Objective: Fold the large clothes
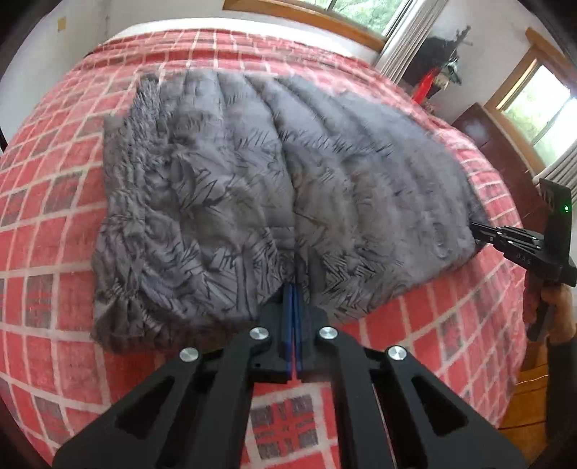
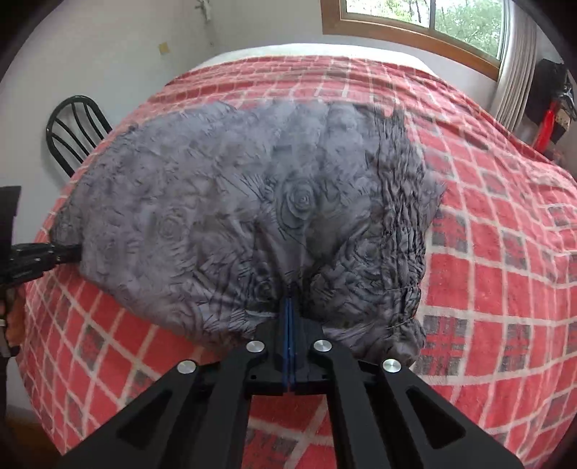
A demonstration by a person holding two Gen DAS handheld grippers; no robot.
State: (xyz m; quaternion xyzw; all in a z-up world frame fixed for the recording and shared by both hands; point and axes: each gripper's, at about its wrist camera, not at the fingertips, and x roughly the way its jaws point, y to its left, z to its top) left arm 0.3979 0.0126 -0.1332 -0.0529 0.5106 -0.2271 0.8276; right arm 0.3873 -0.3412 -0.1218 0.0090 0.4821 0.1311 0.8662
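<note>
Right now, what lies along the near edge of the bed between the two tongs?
The grey garment spans that stretch: the left tongs and right tongs are both shut on its near edge, on the red plaid blanket. Both wrist views show it.

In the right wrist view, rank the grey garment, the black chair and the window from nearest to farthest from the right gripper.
1. Grey garment: pinched in the shut right gripper, spread on the red checked blanket.
2. Black chair: far left, beside the bed.
3. Window: top right, on the wall beyond the bed.
</note>
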